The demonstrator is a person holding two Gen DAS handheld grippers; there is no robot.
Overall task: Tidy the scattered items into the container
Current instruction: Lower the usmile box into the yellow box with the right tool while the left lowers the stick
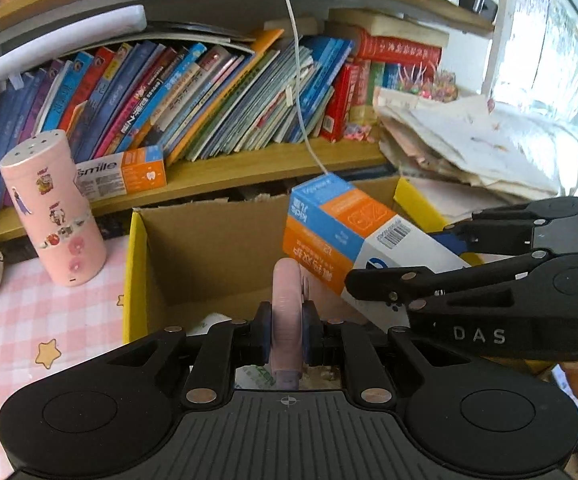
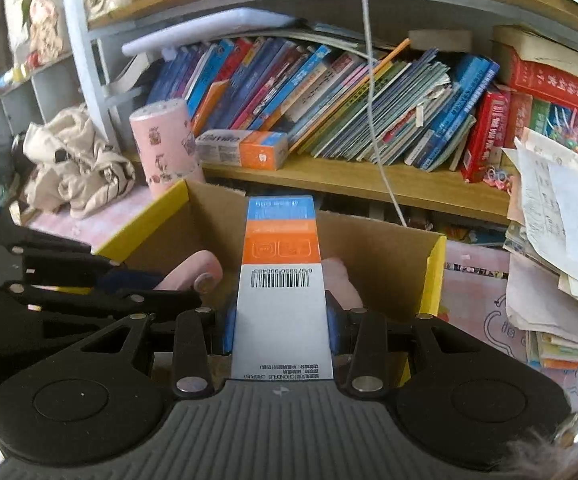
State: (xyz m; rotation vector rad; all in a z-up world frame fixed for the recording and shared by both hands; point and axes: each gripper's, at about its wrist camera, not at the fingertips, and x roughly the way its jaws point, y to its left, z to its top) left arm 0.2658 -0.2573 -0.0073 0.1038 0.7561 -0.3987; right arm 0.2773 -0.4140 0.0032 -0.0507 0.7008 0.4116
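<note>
An open cardboard box [image 1: 209,248] with yellow flap edges stands on the pink checked cloth; it also shows in the right wrist view [image 2: 377,256]. My left gripper [image 1: 286,332] is shut on a pink flat object [image 1: 287,312] and holds it over the box; the object also shows in the right wrist view [image 2: 193,276]. My right gripper [image 2: 283,328] is shut on a long blue, orange and white carton [image 2: 281,272], tilted over the box beside the left gripper; the carton also shows in the left wrist view [image 1: 349,232].
A pink cylinder with stickers [image 1: 55,208] stands left of the box. A "smile" toothpaste carton [image 1: 121,174] lies on the wooden shelf below leaning books. A loose paper pile [image 1: 481,148] sits right of the box. A white cable [image 1: 297,60] hangs down behind it.
</note>
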